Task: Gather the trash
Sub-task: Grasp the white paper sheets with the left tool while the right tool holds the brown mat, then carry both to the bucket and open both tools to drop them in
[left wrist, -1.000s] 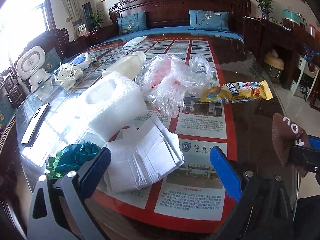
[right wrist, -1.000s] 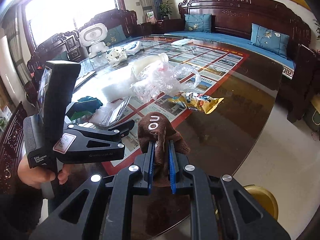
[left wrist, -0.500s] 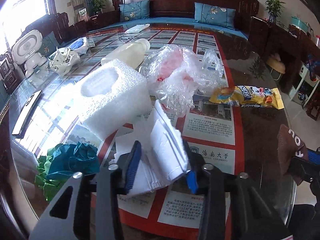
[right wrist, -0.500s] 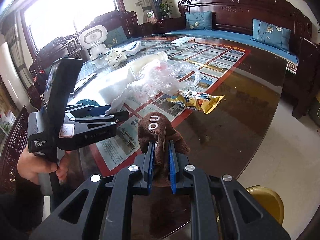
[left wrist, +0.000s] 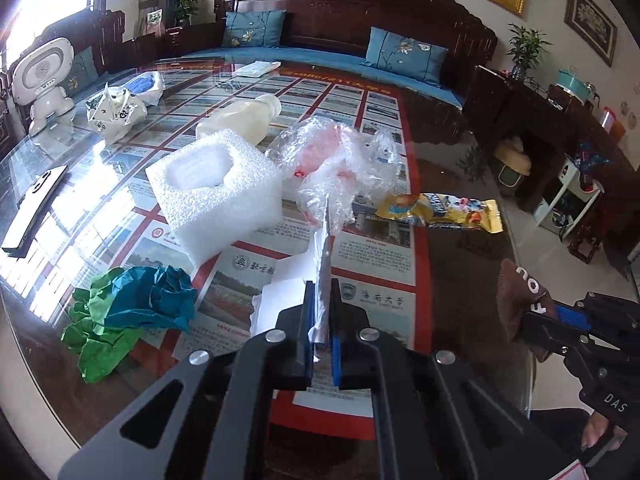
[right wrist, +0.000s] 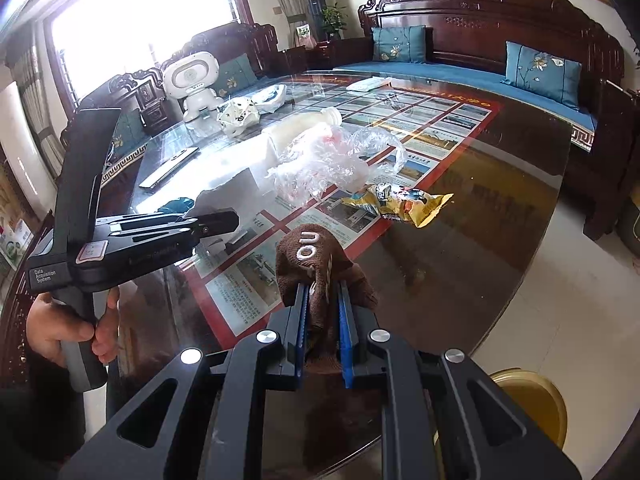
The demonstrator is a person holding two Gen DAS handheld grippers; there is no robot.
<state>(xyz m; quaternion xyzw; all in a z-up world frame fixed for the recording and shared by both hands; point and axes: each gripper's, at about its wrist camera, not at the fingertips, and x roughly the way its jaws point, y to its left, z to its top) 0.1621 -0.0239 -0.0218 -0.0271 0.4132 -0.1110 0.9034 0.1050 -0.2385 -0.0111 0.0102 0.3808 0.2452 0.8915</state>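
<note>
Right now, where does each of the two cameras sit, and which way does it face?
Left wrist: on the left gripper, looking down across the glass-topped table; its jaws pinch flat white packaging.
Right wrist: on the right gripper, facing the same table; its jaws clamp a brown knitted cloth; a hand shows.
Shared: crumpled clear plastic bag, yellow snack wrapper.
</note>
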